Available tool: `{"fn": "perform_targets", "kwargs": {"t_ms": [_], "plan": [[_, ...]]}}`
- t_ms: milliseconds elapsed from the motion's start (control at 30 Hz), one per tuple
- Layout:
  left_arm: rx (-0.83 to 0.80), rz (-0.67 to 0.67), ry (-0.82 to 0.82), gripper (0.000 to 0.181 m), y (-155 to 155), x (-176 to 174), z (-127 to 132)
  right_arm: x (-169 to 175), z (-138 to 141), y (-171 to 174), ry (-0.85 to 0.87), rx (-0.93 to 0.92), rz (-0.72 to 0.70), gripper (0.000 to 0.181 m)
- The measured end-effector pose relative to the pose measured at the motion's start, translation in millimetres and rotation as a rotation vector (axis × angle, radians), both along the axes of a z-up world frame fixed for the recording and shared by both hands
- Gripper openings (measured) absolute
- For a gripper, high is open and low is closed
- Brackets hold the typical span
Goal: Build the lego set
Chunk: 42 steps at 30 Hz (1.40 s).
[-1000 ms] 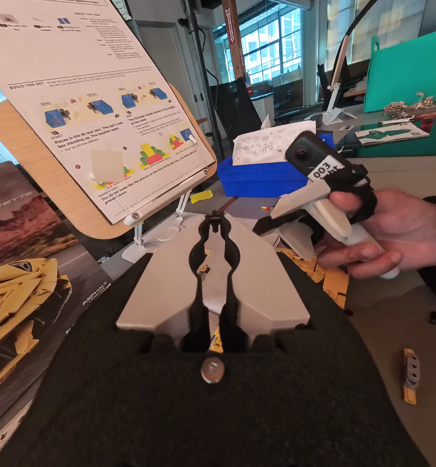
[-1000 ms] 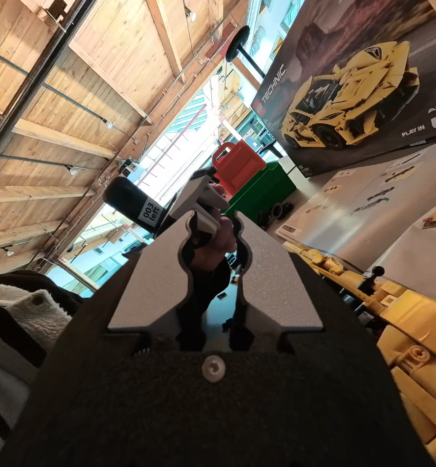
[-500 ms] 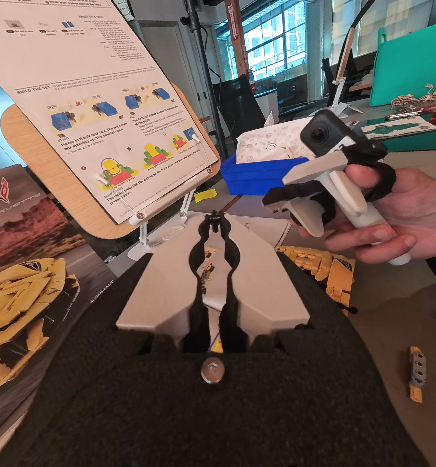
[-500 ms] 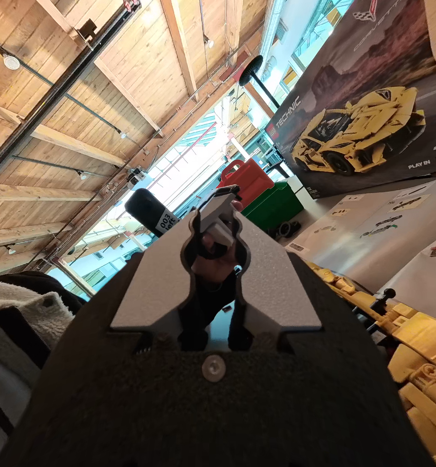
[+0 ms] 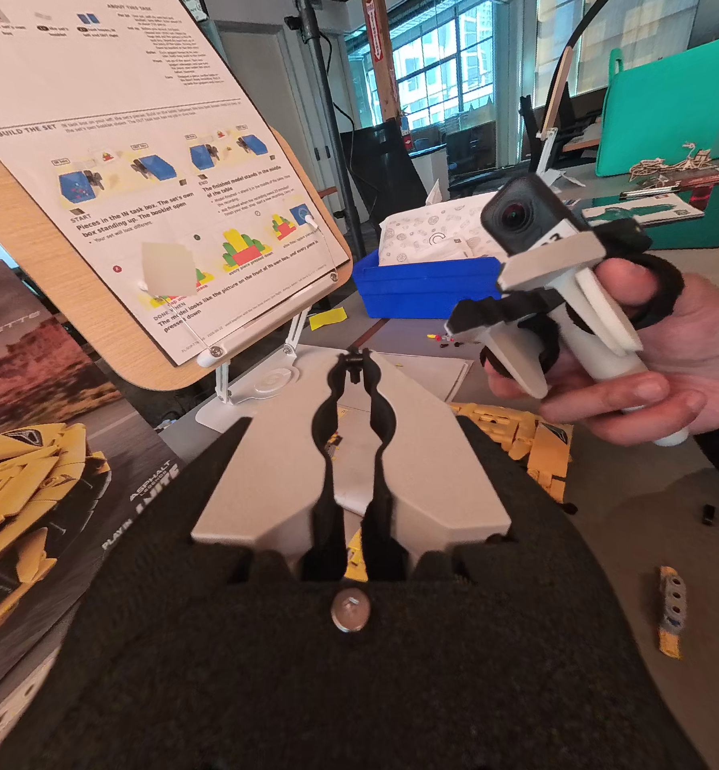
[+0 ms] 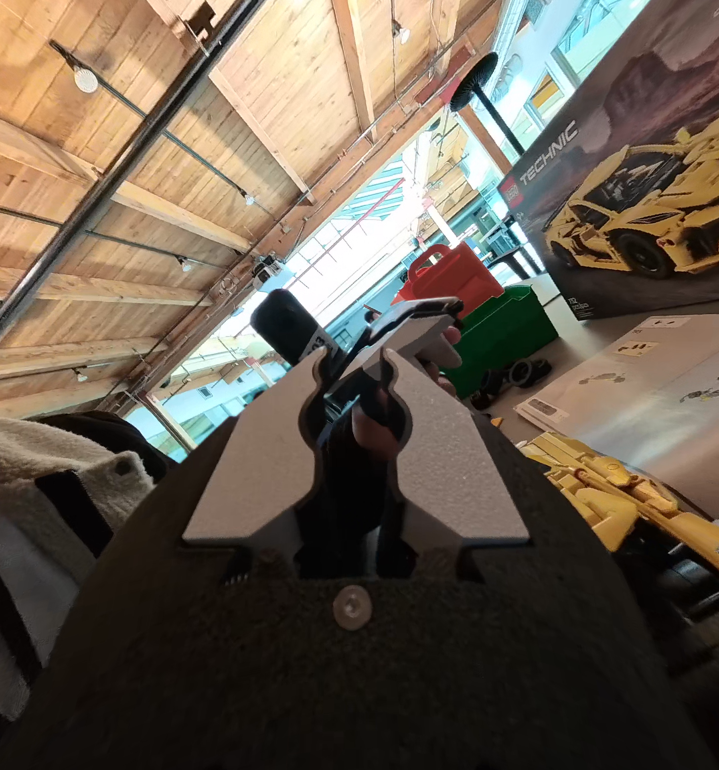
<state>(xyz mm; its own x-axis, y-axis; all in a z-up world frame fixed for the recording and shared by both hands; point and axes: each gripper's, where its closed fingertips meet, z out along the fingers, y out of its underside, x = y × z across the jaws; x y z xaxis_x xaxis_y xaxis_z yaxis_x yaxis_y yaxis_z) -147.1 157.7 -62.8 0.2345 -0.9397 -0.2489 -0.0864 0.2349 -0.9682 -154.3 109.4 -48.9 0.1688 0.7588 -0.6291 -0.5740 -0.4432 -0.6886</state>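
Above the yellow car model point(image 5: 520, 433), the left gripper point(image 5: 354, 361) hangs in the air w/ its jaws nearly closed at the tips, pinching a tiny black peg point(image 5: 352, 368). The car model lies on the gray table point(image 5: 624, 500), just right of the left gripper's fingers and partly hidden behind them. Right of the car model and higher up, a hand point(image 5: 661, 358) holds the right gripper point(image 5: 470, 329) off the table. Its jaws are a narrow gap apart w/ nothing between them; in the right wrist view the tips point(image 6: 353, 358) stand apart too. Behind the car model sits a blue bin point(image 5: 424, 287) w/ a white bag in it. Left of the car model and farther back, a wood board on a stand holds a sheet of instructions point(image 5: 149, 166). Far left of the car model stands the box point(image 5: 37, 458) w/ a yellow car pic on it. Near the car model, toward the camera and to the right, a small yellow and gray bar point(image 5: 671, 612) lies alone on the table. A few small dark bits point(image 5: 708, 513) lie right of the car model.
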Motion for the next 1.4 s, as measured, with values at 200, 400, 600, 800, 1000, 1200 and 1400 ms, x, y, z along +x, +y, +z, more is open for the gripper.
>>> {"fn": "perform_targets", "kwargs": {"t_ms": [200,400,600,800,1000,1200,1400], "plan": [[-0.013,-0.011,0.010,0.007,-2.1,2.2,-2.8,10.1,3.0,2.4,-0.008,0.011,-0.050,0.020],[-0.038,-0.028,0.026,0.007,-2.4,3.5,-6.7,40.2,9.9,8.2,-0.107,0.069,-0.245,0.023],[-0.104,-0.062,0.052,0.007,-1.0,1.9,-12.9,32.5,-30.9,-29.4,-0.609,0.115,-0.206,0.025],[-0.161,-0.094,0.097,0.007,-3.3,5.5,-24.0,36.9,-143.3,-122.6,-1.235,-0.009,0.043,0.024],[-0.163,-0.111,0.149,0.007,-8.6,11.8,-36.9,44.1,-174.4,-145.1,-1.398,-0.051,0.051,0.019],[-0.170,-0.107,0.136,0.007,-5.8,8.7,-33.1,47.8,-192.1,-146.6,-1.417,-0.105,0.080,0.017],[-0.173,-0.103,0.135,0.007,-4.2,7.4,-32.7,35.1,-194.2,-154.2,-1.353,-0.115,0.153,0.014]]}}
